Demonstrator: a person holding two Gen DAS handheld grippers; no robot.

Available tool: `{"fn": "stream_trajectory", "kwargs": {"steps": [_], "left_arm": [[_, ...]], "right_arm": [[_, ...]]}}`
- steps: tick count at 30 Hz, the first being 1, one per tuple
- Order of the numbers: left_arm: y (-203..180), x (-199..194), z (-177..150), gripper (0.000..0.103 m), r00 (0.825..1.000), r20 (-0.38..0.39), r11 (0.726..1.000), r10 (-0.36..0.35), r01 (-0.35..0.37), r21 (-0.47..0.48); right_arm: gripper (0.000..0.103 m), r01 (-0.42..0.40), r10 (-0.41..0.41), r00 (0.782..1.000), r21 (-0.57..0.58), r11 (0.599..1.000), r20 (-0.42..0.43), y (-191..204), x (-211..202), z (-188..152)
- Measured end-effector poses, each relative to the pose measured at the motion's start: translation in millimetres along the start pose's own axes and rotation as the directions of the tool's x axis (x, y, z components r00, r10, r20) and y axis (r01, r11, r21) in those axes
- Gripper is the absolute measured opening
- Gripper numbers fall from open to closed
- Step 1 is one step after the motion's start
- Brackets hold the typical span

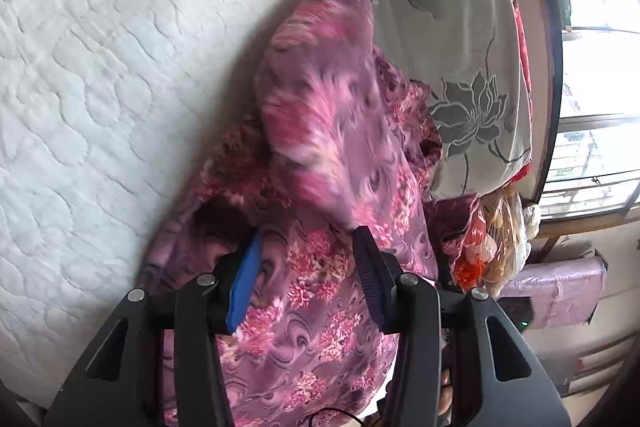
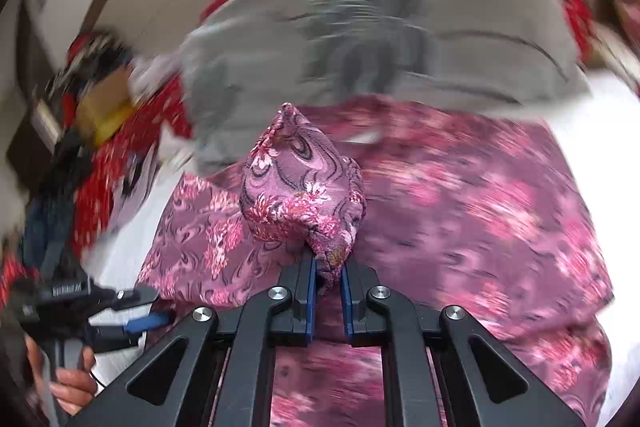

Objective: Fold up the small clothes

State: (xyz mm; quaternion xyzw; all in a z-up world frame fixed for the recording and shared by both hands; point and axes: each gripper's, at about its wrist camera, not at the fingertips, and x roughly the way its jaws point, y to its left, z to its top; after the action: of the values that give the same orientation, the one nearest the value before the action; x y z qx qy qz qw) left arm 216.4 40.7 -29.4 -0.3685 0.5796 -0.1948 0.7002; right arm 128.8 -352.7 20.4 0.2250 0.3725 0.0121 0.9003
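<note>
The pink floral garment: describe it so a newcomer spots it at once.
Find the white quilted mattress; at its edge lies a grey pillow printed with lotus flowers. The pink floral garment is heaped against that pillow, a bunched corner pinched in the right gripper. Its purple-pink swirls and blossoms set it apart from the grey pillow and the red cloth.

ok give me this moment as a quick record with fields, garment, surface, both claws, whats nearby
garment: purple-pink floral fabric garment, crumpled, partly lifted
surface: white quilted mattress
right claw: shut on a bunched fold of the garment, which sticks up past the fingertips
left claw: jaws apart over the garment; blue pad showing, whether it grips the cloth cannot be told
nearby: grey pillow with lotus flower print beside the garment, red patterned cloth beyond
view quality: right wrist view motion-blurred
</note>
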Motion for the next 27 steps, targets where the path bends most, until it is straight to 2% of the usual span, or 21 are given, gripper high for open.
{"fn": "stream_trajectory", "kwargs": {"steps": [3, 5, 7, 9, 11, 13, 15, 16, 17, 18, 20, 21, 23, 25, 27], "left_arm": [[-3.0, 1.7, -2.0, 0.045, 1.000, -0.008, 1.000, 0.011, -0.011, 0.012], [-3.3, 1.1, -3.2, 0.045, 1.000, -0.009, 1.000, 0.015, -0.015, 0.016], [-3.4, 1.1, -3.4, 0.045, 1.000, -0.010, 1.000, 0.016, -0.016, 0.018], [-5.3, 2.0, -2.9, 0.044, 1.000, -0.010, 1.000, 0.017, -0.017, 0.016], [-7.1, 3.0, -1.6, 0.044, 1.000, -0.009, 1.000, 0.008, -0.008, 0.011], [-9.7, 4.2, -0.2, 0.045, 1.000, -0.007, 1.000, -0.002, 0.002, 0.005], [-14.2, 6.2, 3.0, 0.045, 1.000, -0.009, 1.000, -0.008, 0.008, 0.004], [-17.4, 7.1, 4.7, 0.045, 1.000, -0.010, 1.000, -0.005, 0.006, 0.008], [-21.9, 6.6, 7.6, 0.045, 1.000, -0.003, 1.000, 0.000, 0.000, 0.016], [-25.2, 5.3, 9.5, 0.045, 1.000, 0.005, 1.000, 0.000, 0.000, 0.024], [-30.8, 3.4, 12.9, 0.045, 1.000, 0.022, 0.999, 0.007, -0.008, 0.047], [-31.7, 4.1, 14.5, 0.045, 0.999, 0.029, 0.998, 0.019, -0.020, 0.055], [-29.4, 11.7, 19.3, 0.044, 0.998, 0.031, 0.996, 0.062, -0.063, 0.055], [-23.2, 21.1, 22.5, 0.044, 0.995, 0.009, 0.994, 0.104, -0.104, 0.030], [-16.5, 26.0, 23.0, 0.044, 0.995, -0.017, 0.996, 0.094, -0.094, 0.002]], "right_arm": [[0.010, 0.001, 0.001, 1.000, 0.140, 0.990, -0.014, -40.5, -6.6, -5.3], [0.017, 0.014, -0.007, 1.000, 0.261, 0.965, -0.030, -68.6, -9.1, -13.5], [0.020, 0.020, -0.013, 1.000, 0.364, 0.931, -0.020, -89.7, -15.6, -20.7], [0.028, 0.009, -0.015, 1.000, 0.408, 0.913, 0.011, -97.6, -22.6, -24.5], [0.055, -0.007, -0.012, 0.999, 0.423, 0.906, 0.044, -97.4, -26.3, -22.3], [0.068, 0.009, -0.039, 0.997, 0.420, 0.907, 0.063, -95.2, -24.0, -16.1], [0.068, 0.047, -0.072, 0.997, 0.417, 0.908, 0.043, -94.5, -13.8, -8.0], [0.062, 0.059, -0.078, 0.997, 0.418, 0.907, 0.028, -93.1, -7.5, -4.5], [0.030, 0.048, -0.060, 0.998, 0.417, 0.908, 0.015, -95.4, -3.3, -0.7], [0.007, 0.017, -0.022, 1.000, 0.403, 0.915, 0.006, -95.0, 1.2, 6.5], [0.006, -0.012, -0.009, 0.998, 0.370, 0.929, 0.057, -91.4, -7.9, 19.0], [0.006, -0.047, 0.003, 0.992, 0.352, 0.935, 0.124, -90.3, -20.3, 25.7], [0.006, -0.049, -0.015, 0.983, 0.344, 0.938, 0.182, -96.0, -33.7, 33.8], [0.006, 0.014, -0.067, 0.989, 0.363, 0.932, 0.132, -110.7, -27.6, 33.6], [0.006, 0.098, -0.113, 0.993, 0.375, 0.922, 0.018, -128.2, -11.6, 26.1]]}}
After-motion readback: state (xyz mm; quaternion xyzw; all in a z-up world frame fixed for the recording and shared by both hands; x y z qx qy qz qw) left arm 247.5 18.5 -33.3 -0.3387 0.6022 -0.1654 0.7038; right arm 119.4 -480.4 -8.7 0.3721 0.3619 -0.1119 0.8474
